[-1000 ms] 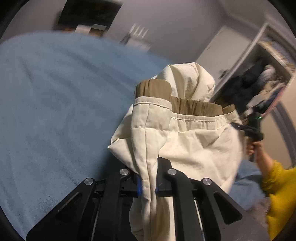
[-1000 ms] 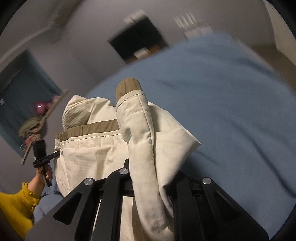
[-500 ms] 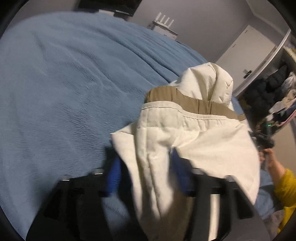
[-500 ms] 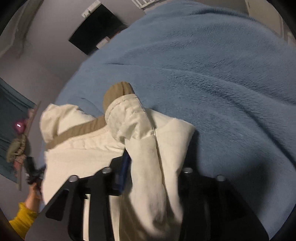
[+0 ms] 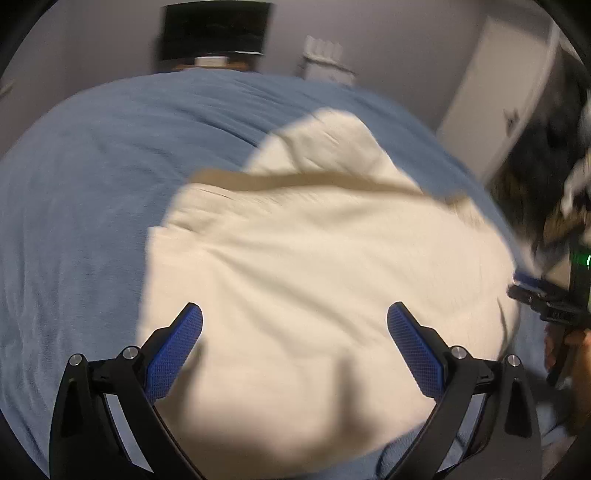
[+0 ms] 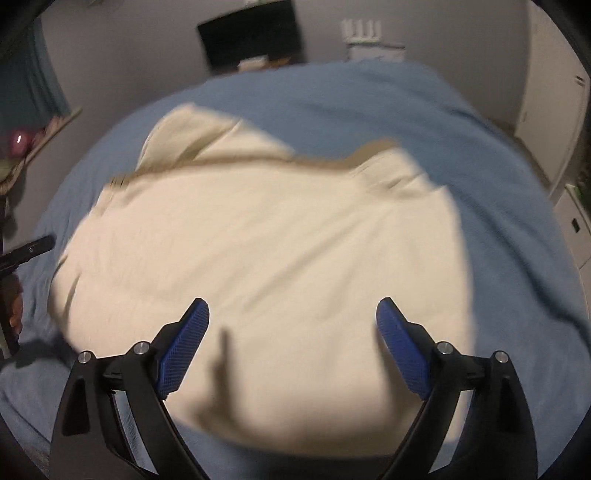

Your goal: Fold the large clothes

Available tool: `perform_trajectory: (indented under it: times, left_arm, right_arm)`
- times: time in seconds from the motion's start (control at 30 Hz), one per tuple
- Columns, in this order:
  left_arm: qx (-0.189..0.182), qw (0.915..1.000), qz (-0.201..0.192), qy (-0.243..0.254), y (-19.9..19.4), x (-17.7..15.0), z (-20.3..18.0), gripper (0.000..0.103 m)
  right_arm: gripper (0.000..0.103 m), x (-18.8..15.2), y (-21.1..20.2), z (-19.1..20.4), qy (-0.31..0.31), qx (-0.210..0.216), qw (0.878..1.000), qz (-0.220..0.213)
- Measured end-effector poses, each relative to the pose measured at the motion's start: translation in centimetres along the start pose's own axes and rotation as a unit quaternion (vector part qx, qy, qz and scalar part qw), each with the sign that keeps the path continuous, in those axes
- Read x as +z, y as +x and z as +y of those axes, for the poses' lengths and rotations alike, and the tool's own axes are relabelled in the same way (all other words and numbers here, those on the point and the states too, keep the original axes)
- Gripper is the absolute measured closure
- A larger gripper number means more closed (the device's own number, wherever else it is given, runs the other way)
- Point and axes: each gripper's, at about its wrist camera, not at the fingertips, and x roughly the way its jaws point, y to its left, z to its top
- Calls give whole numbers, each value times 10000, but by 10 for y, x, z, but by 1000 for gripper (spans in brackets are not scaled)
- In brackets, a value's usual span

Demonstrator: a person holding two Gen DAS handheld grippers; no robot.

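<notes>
A cream garment (image 5: pixel 314 266) with a tan band (image 5: pixel 317 181) across its far side lies folded on the blue bed cover (image 5: pixel 81 192). It also shows in the right wrist view (image 6: pixel 266 251), blurred by motion. My left gripper (image 5: pixel 294 325) is open and empty above the garment's near part. My right gripper (image 6: pixel 292 321) is open and empty above the same garment. In the left wrist view the right gripper (image 5: pixel 546 299) appears at the garment's right edge.
The blue cover (image 6: pixel 498 192) spreads beyond the garment on all sides. A dark screen (image 5: pixel 214 29) and a white door (image 5: pixel 495 81) stand at the far wall. A cluttered shelf (image 5: pixel 554 177) is at the right.
Both grippers have opened and let go of the garment. It has dropped from hanging in the air to lying on the bed. Both grippers have pulled back above it.
</notes>
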Motion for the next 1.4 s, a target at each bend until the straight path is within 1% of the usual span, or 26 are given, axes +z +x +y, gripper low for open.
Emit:
perform_trajectory:
  times: [0.03, 0.1, 0.17, 0.23, 0.3, 0.37, 0.43, 0.47, 0.5, 0.57, 0.6, 0.67, 0.73, 0.77, 0.8, 0.83, 0.87, 0.9, 0.97, 1.03, 1.1, 1.2, 1.27, 1.33, 1.37, 1.4]
  left_arm:
    - [35, 9997, 22, 232, 7, -3, -17, 7]
    - [195, 9983, 66, 539, 22, -6, -36, 7]
    - [253, 9972, 390, 592, 54, 0, -47, 7]
    - [319, 9971, 509, 470, 76, 10, -47, 6]
    - [443, 9976, 402, 349, 91, 25, -44, 6]
    - [631, 9972, 336, 219, 107, 44, -38, 6]
    - [766, 9966, 301, -83, 120, 60, -27, 6]
    - [750, 9963, 324, -278, 126, 67, -21, 6]
    - [771, 9958, 346, -353, 128, 70, -18, 6]
    - [857, 9948, 389, -383, 133, 75, -14, 5]
    - [862, 9947, 386, -408, 133, 76, -15, 6]
    - [918, 9945, 264, -439, 114, 75, -17, 7]
    - [878, 9950, 23, -475, 85, 66, -19, 7]
    - [835, 9948, -108, -573, 66, 56, -21, 7]
    - [784, 9946, -186, -652, 56, 49, -23, 7]
    - [639, 9942, -288, -814, 37, 31, -25, 7]
    - [588, 9938, -327, -889, 28, 20, -28, 7]
    - [580, 9931, -368, -953, 19, 6, -31, 7]
    - [800, 9909, -427, -991, 2, -28, -39, 7]
    - [880, 9904, -476, -954, -11, -55, -50, 7]
    - [985, 9896, -450, -943, -22, -73, -60, 7]
    - [909, 9901, -432, -974, -34, -105, -73, 6]
    - [998, 9907, -296, -874, -33, -123, -81, 7]
    - [906, 9921, -73, -868, -32, -139, -85, 7]
    - [892, 9920, 32, -891, -33, -147, -86, 7]
    - [854, 9923, 66, -894, -36, -154, -87, 7]
  right_arm:
    - [15, -4, 6, 4, -58, -48, 10000, 54]
    - [14, 0, 17, 15, -141, -240, 9996, -45]
    - [12, 13, 26, 20, -53, -303, 9995, -107]
    - [10, 36, 45, 19, 122, -395, 9991, -104]
    - [10, 51, 57, 19, 211, -473, 9986, -83]
    - [8, 72, 73, 20, 270, -565, 9980, -24]
    - [8, 90, 87, 16, 445, -579, 9973, 29]
    - [8, 95, 91, 15, 515, -582, 9970, 69]
    - [8, 101, 96, 12, 645, -565, 9963, 95]
    - [8, 106, 95, 8, 802, -510, 9955, 64]
    - [8, 106, 88, 6, 914, -452, 9948, -4]
    - [8, 101, 69, 9, 1047, -247, 9939, -242]
    - [8, 87, 45, 16, 925, -302, 9940, -490]
    - [8, 80, 35, 20, 855, -346, 9941, -579]
    - [8, 65, 19, 25, 760, -412, 9936, -727]
    - [8, 50, 7, 30, 709, -493, 9928, -826]
    - [8, 38, -1, 33, 684, -538, 9924, -875]
    - [8, 18, -13, 37, 681, -571, 9916, -939]
    - [8, -12, -27, 40, 666, -589, 9913, -966]
    - [7, -47, -44, 50, 607, -664, 9909, -999]
    - [7, -70, -57, 58, 550, -731, 9897, -1102]
    - [7, -102, -72, 66, 452, -805, 9899, -1079]
    - [7, -120, -76, 69, 346, -850, 9909, -989]
    - [7, -139, -79, 70, 269, -888, 9917, -894]
    - [7, -142, -77, 70, 266, -892, 9919, -863]
    - [7, -149, -79, 70, 260, -886, 9923, -830]
